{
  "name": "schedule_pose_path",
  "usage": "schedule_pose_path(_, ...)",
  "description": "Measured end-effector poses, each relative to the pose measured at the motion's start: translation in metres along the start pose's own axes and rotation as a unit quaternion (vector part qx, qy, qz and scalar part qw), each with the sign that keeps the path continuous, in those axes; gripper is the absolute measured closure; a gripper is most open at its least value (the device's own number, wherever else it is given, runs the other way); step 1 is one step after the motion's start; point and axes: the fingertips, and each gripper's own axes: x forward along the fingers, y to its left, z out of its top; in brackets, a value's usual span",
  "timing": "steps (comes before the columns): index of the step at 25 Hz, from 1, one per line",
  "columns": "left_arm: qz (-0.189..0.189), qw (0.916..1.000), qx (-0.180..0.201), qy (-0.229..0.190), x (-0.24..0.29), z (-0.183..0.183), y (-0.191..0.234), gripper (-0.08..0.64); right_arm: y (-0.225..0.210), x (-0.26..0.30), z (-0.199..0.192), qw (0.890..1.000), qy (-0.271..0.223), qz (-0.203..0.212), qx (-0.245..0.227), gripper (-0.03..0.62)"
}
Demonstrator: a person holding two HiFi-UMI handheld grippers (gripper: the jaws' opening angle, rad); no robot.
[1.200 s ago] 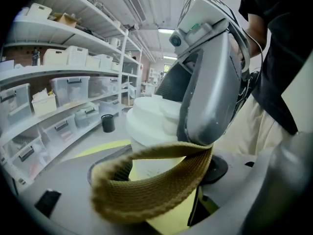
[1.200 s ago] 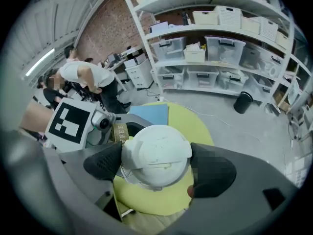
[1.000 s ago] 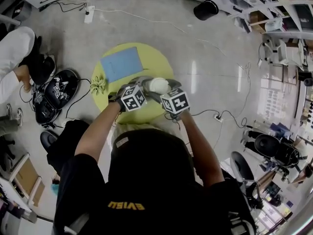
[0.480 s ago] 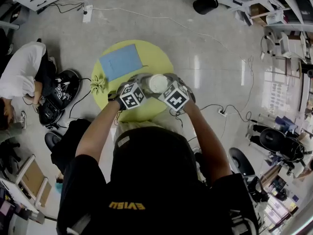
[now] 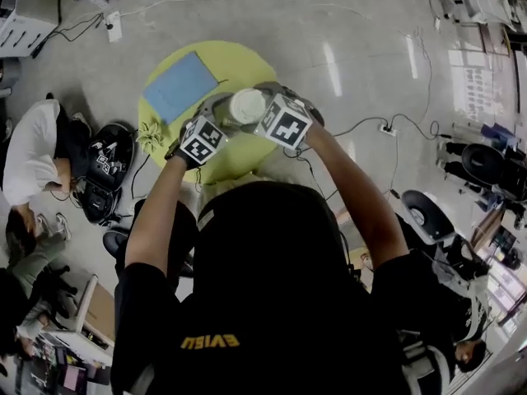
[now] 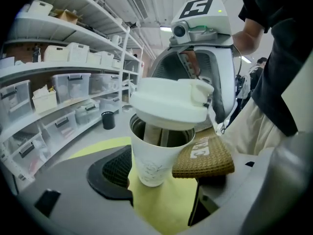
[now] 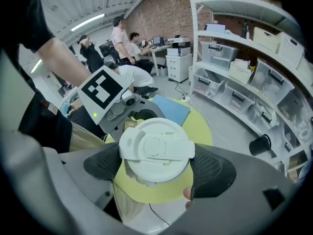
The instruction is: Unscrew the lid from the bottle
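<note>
Yellow lettering (image 5: 210, 341) on the person's black shirt (image 5: 272, 303) seems to read EVISU, seen inverted, while white print on the brown sleeve (image 6: 205, 160) by the bottle (image 6: 152, 160) is illegible, and the cubes (image 5: 286, 123) bear only square markers.

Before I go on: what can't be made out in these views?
- Left gripper view: what is in the bottle; its wall and the raised lid hide it.
- Right gripper view: the bottle's rim; the lid covers it.
- Head view: the bottle's body; the lid and marker cubes cover it.

prob. concrete floor (image 5: 346, 23), white shelves (image 6: 73, 67), brick wall (image 7: 166, 11)
</note>
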Motion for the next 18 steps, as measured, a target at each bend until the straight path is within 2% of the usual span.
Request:
schedule_pose_path(2, 0.007, 1.0000, -0.001, -0.001, -0.005, -0.001, 0.000, 0.196, -0.001, -0.009, 0.003, 0.999, -0.024, -0.004, 0.030, 0.156)
schedule_pose_path(5, 0.040, 0.9992, -0.003, 0.000, -0.022, 0.000, 0.008, 0.196, -0.004, -0.027, 0.019, 0.996, -0.068, -0.002, 0.061, 0.156)
schedule_pose_path(8, 0.038, 0.9993, 0.003, -0.003, -0.028, 0.009, -0.001, 0.196, -0.002, -0.050, 0.016, 0.991, -0.094, -0.016, 0.095, 0.156)
schedule_pose_path(14, 0.078, 0.9965, -0.005, -0.031, -0.061, 0.031, -0.010, 0.196, 0.008, -0.095, 0.016, 0.980, -0.147, -0.042, 0.128, 0.156)
schedule_pose_path(18, 0.087, 0.9948, -0.014, -0.051, -0.066, 0.035, -0.023, 0.196, 0.010, -0.114, -0.003, 0.972, -0.166, -0.069, 0.149, 0.156)
